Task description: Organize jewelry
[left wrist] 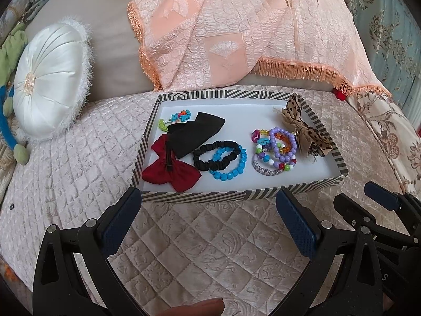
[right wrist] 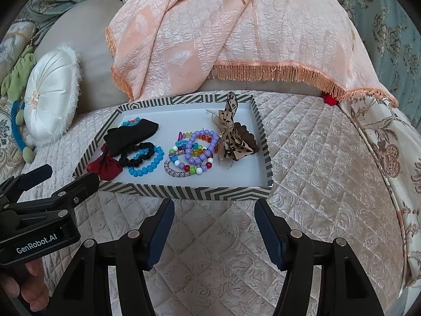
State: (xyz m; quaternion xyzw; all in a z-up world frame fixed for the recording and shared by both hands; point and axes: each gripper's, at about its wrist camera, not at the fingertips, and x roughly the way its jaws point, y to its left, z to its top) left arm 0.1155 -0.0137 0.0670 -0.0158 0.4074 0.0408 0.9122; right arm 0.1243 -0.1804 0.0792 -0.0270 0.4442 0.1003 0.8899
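Lettering "GenRobot.AI" marks left gripper (right wrist: 60, 181) (white print).

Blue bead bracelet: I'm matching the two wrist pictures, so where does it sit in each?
Left wrist: blue bead bracelet at centre, left half of the tray, overlapping the black scrunchie.
Right wrist: left of centre, near the tray's front rim.
Shared landmark: leopard bow by the tray's right wall.

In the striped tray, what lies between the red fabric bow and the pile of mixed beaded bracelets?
In the left wrist view, a black fabric scrunchie and a turquoise beaded bracelet, overlapping, lie between the red fabric bow and the pile of mixed beaded bracelets.
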